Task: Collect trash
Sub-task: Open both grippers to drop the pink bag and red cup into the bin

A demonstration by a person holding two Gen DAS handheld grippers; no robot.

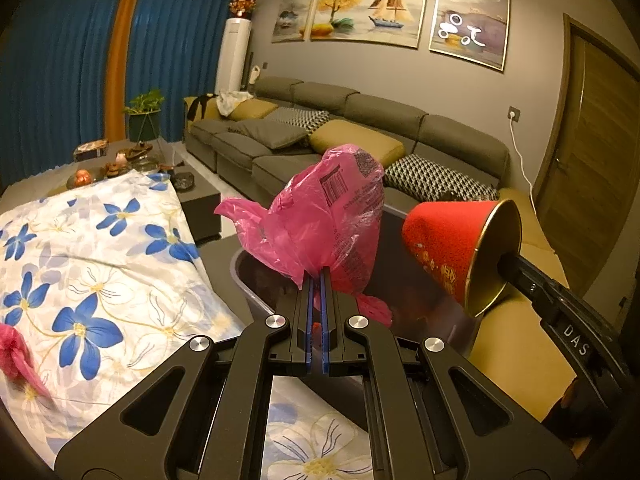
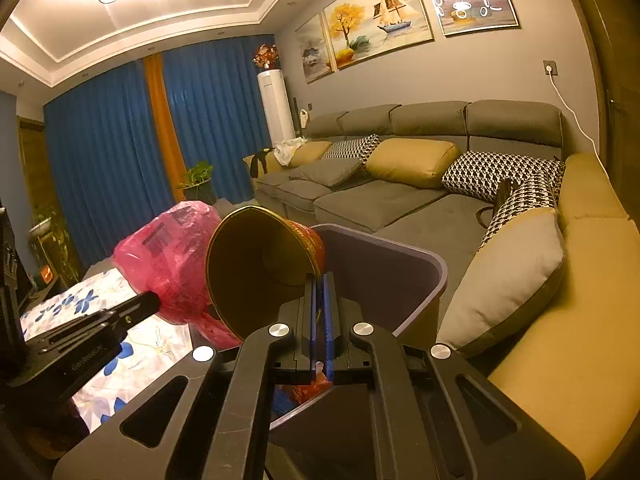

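My left gripper (image 1: 318, 276) is shut on a crumpled pink plastic bag (image 1: 332, 208), held over the open dark bin (image 1: 256, 292). My right gripper (image 2: 320, 278) is shut on the rim of a red paper cup with a gold inside (image 2: 260, 264), tipped on its side above the same bin (image 2: 420, 272). In the left wrist view the cup (image 1: 448, 248) hangs to the right of the bag, with the right gripper (image 1: 508, 266) reaching into its mouth. In the right wrist view the bag (image 2: 168, 248) is left of the cup. Some red trash (image 2: 308, 392) lies inside the bin.
A table under a blue-flowered white cloth (image 1: 100, 264) stands left of the bin, with another pink scrap (image 1: 16, 356) at its near left edge. A long grey and yellow sofa (image 2: 400, 196) with cushions runs behind and to the right. A dark coffee table (image 1: 196, 196) sits further back.
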